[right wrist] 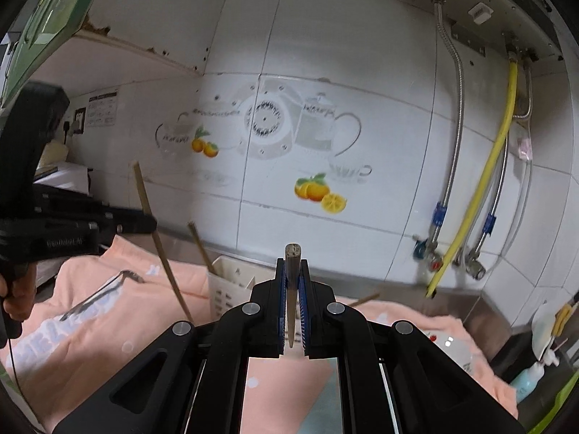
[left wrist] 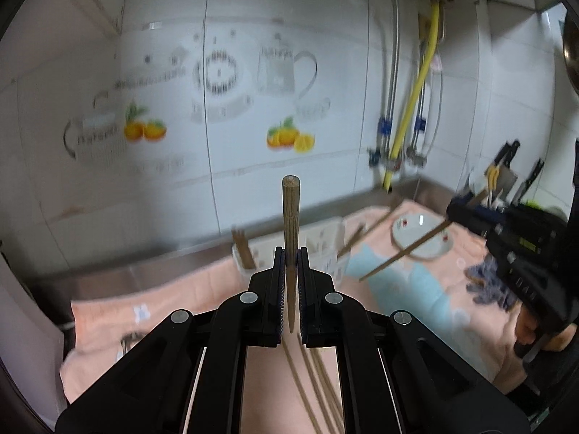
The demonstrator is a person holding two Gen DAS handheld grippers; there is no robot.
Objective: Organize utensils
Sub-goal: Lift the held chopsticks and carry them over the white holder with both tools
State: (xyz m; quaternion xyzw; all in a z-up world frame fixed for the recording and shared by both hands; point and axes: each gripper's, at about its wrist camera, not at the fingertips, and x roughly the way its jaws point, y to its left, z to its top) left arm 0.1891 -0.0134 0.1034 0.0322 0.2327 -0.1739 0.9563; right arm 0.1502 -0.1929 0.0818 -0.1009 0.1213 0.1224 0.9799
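Note:
In the left wrist view, my left gripper (left wrist: 291,253) is shut on a wooden chopstick (left wrist: 290,213) that stands upright between its pads. Behind it is a white perforated utensil basket (left wrist: 327,242) with chopsticks (left wrist: 243,249) in it. Several more chopsticks (left wrist: 315,379) lie on the pink towel (left wrist: 163,296) beneath. My right gripper (right wrist: 292,264) is shut on another chopstick (right wrist: 291,282), raised above the towel (right wrist: 90,325) near the basket (right wrist: 231,289). Each gripper shows in the other's view, the right gripper (left wrist: 452,211) with its chopstick (left wrist: 401,253) and the left gripper (right wrist: 152,224) with its chopstick (right wrist: 159,246).
A white bowl (left wrist: 423,235) sits on the towel right of the basket. Metal tongs (right wrist: 101,293) lie on the towel at the left. Knives in a rack (left wrist: 506,173) stand at the far right. A tiled wall with pipes and a yellow hose (right wrist: 485,181) closes the back.

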